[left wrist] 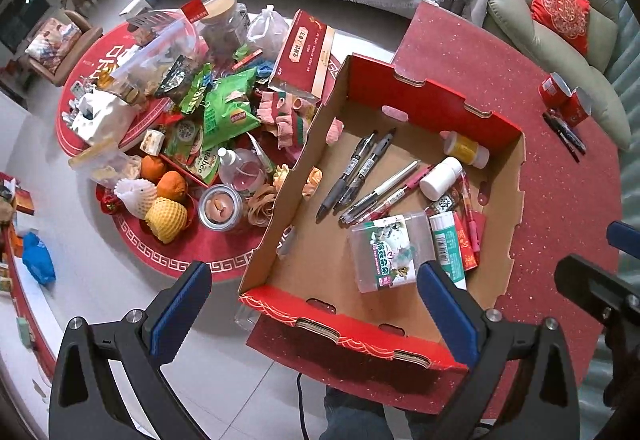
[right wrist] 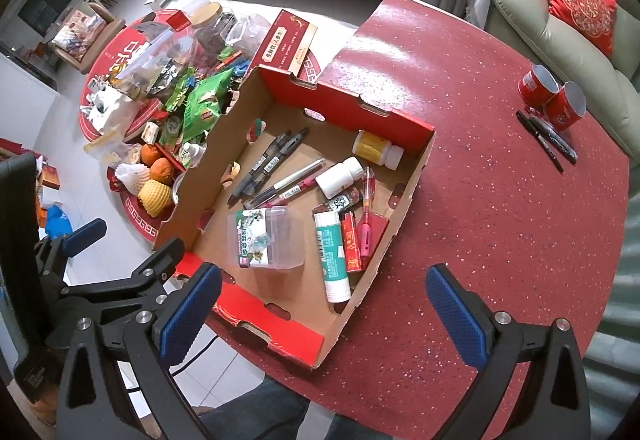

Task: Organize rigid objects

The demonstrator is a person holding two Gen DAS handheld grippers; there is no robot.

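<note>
box: the open cardboard tray (right wrist: pixel 416 176) lies on the red speckled table (right wrist: pixel 500 240), its left part hanging past the table edge; it serves as the collecting place for the hard items
inside the box: pens (right wrist: pixel 276 160) lie loose across the middle; two pill bottles (right wrist: pixel 378 148) lie on their sides near the far wall; a clear plastic case (right wrist: pixel 266 238) and a glue stick (right wrist: pixel 334 260) lie nearer the front; judged mostly filled
still outside: two black markers (right wrist: pixel 548 140) lie on the table well apart from the box, just beside two red cups (right wrist: pixel 554 100); these look like the next hard items to fetch
left claw: the left gripper (left wrist: pixel 312 304) hovers over the front wall of the box, jaws wide, holding nothing
right claw: the right gripper (right wrist: pixel 324 308) hangs over the front right corner, jaws wide, empty
around: a low round table (left wrist: pixel 132 240) at left is heaped with snack bags (left wrist: pixel 228 112), fruit and jars
in the way: the cups crowd the markers; a grasp there could knock them
</note>
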